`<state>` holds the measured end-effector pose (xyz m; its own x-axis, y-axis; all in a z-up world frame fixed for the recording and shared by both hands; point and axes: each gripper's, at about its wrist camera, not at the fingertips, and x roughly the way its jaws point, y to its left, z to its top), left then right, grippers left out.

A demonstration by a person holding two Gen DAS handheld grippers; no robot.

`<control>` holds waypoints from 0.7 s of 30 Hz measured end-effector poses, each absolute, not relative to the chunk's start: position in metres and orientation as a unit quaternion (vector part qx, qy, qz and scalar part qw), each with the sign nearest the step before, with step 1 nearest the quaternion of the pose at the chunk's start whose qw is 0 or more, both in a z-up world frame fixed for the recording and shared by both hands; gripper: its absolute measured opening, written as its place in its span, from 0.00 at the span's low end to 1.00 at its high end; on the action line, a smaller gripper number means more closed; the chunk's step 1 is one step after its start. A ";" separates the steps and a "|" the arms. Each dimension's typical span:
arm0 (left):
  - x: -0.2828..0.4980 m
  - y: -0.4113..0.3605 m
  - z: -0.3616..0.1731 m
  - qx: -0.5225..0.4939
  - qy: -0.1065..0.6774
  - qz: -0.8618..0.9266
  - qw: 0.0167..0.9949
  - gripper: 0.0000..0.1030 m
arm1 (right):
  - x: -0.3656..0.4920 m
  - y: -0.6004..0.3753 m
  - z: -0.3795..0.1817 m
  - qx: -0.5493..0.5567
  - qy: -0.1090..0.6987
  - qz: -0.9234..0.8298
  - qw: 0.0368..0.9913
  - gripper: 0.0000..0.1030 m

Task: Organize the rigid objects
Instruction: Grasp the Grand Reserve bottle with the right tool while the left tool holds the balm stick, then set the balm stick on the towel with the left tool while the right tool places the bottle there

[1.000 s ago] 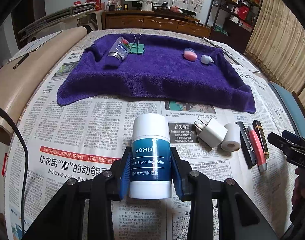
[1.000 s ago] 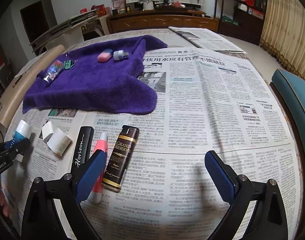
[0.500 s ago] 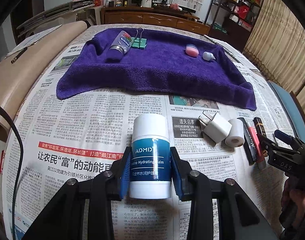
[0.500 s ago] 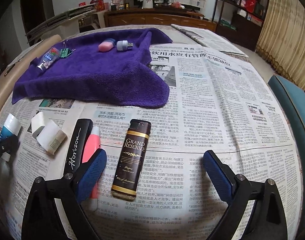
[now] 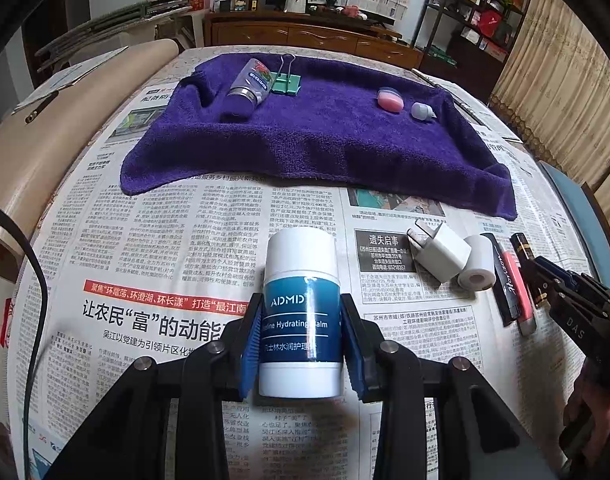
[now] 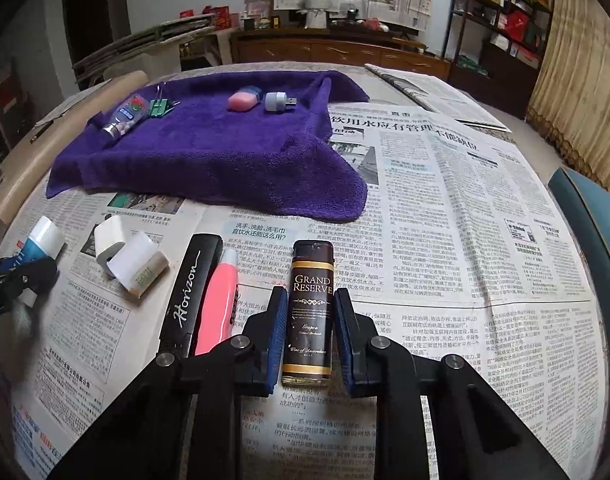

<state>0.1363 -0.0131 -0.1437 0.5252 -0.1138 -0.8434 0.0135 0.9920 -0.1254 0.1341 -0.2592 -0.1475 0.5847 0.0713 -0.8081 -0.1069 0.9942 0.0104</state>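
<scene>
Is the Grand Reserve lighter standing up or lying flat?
Lying flat: the Grand Reserve lighter rests lengthwise on the newspaper, label up, between the right gripper jaws.

Bare newspaper [image 6: 465,240] right of lighter [image 6: 310,308]

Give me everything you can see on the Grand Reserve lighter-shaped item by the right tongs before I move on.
The Grand Reserve item is a slim, flat, dark brown bar with rounded corners, glossy like plastic or lacquered metal. Gold bands cross it near top and bottom, and pale lettering reads "Grand Reserve" with smaller script below. It lies flat on the newspaper, long axis pointing away from the camera, apart from the pink stick on its left. The right tongs bracket its lower half, blue pads close on both sides; firm contact is unclear.
</scene>
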 end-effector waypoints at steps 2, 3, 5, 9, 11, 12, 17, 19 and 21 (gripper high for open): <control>0.136 -0.012 -0.142 -0.052 0.485 -0.037 0.872 0.33 | 0.134 -0.263 -0.148 -0.010 0.453 0.057 0.890 0.23; 0.136 -0.010 -0.141 -0.053 0.483 -0.036 0.873 0.33 | 0.134 -0.264 -0.147 -0.007 0.454 0.059 0.889 0.23; 0.135 -0.007 -0.139 -0.055 0.480 -0.038 0.875 0.33 | 0.135 -0.267 -0.146 0.001 0.457 0.059 0.888 0.23; 0.135 -0.001 -0.136 -0.059 0.475 -0.038 0.877 0.33 | 0.134 -0.271 -0.141 0.002 0.453 0.058 0.890 0.23; 0.136 0.002 -0.133 -0.063 0.473 -0.038 0.878 0.33 | 0.135 -0.274 -0.138 0.006 0.451 0.056 0.890 0.23; 0.136 0.003 -0.132 -0.063 0.472 -0.038 0.879 0.33 | 0.135 -0.276 -0.136 0.007 0.449 0.056 0.892 0.23; 0.140 0.010 -0.123 -0.073 0.465 -0.042 0.881 0.33 | 0.135 -0.280 -0.127 0.011 0.437 0.061 0.897 0.23; 0.144 0.012 -0.119 -0.074 0.462 -0.043 0.883 0.33 | 0.137 -0.283 -0.125 0.019 0.436 0.063 0.898 0.23; 0.147 0.012 -0.115 -0.070 0.459 -0.042 0.885 0.33 | 0.139 -0.283 -0.125 0.019 0.436 0.062 0.897 0.23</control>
